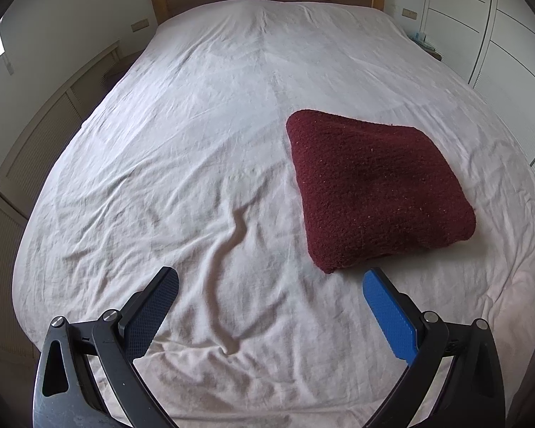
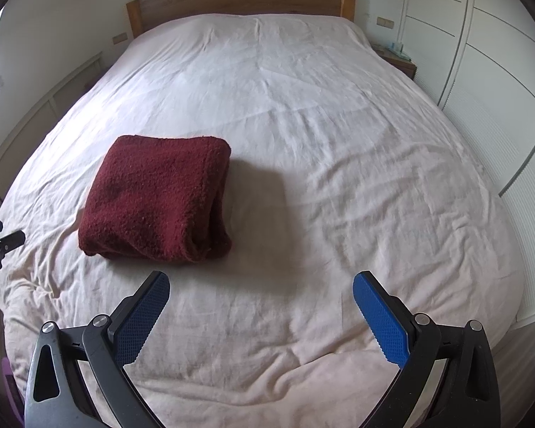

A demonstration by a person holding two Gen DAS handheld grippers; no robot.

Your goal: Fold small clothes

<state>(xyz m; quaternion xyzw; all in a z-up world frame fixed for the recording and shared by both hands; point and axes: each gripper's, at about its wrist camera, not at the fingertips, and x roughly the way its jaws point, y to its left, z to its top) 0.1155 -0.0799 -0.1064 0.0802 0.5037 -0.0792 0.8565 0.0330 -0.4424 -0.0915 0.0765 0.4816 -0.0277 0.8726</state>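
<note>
1. While one folded dark red garment (image 1: 378, 192) lies on the bed sheet (image 1: 203, 114) toward the foot edge, nothing touches it.
2. One left gripper (image 1: 271, 285): fingers spread wide, holding nothing.
3. One right gripper (image 2: 261, 287): fingers spread wide, likewise holding nothing, near the garment.

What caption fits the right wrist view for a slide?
Folded dark red garment resting on the wrinkled bed sheet, with the open right gripper held apart from it, empty.
</note>
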